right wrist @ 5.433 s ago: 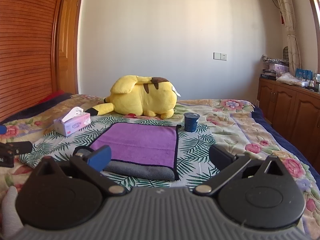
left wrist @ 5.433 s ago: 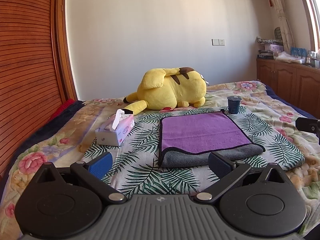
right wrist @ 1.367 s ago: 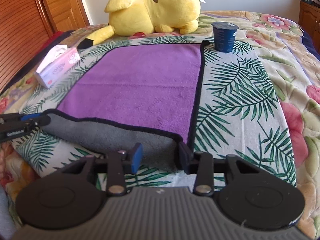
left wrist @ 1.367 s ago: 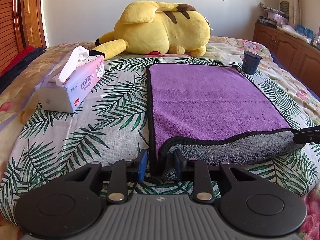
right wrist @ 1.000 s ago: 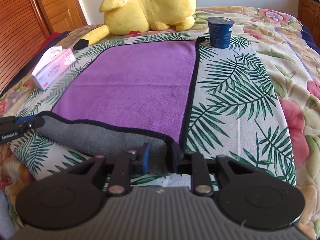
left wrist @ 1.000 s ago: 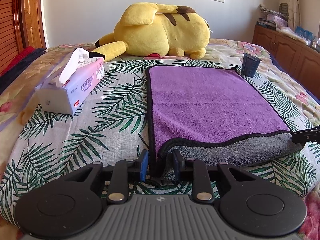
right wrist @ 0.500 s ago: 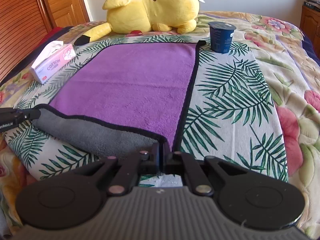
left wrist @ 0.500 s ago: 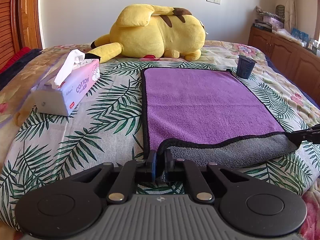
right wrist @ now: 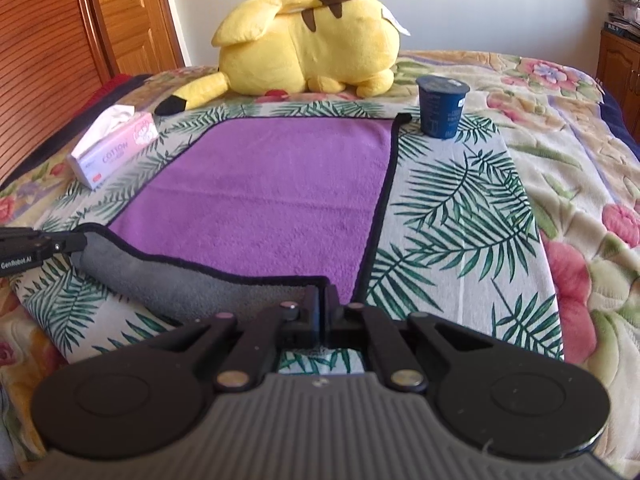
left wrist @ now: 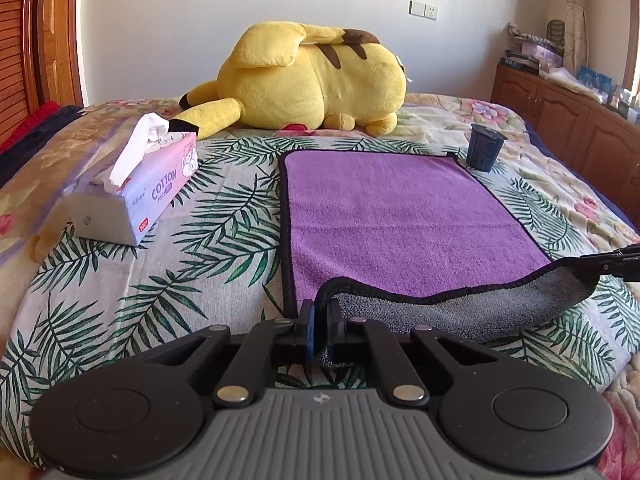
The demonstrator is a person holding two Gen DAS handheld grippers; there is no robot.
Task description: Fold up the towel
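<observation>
A purple towel with a black hem and grey underside lies flat on the palm-leaf bedspread; it also shows in the right wrist view. My left gripper is shut on the towel's near left corner. My right gripper is shut on the near right corner. The near edge is lifted a little, showing the grey underside sagging between the two grippers. Each gripper's tip shows in the other's view, the right gripper's at the right, the left gripper's at the left.
A yellow plush toy lies beyond the towel's far edge. A pink tissue box sits left of the towel. A dark blue cup stands at the towel's far right corner. Wooden cabinets line the right wall.
Both grippers came down to the towel's near corners, closed on them, and have now lifted the near edge slightly off the bed.
</observation>
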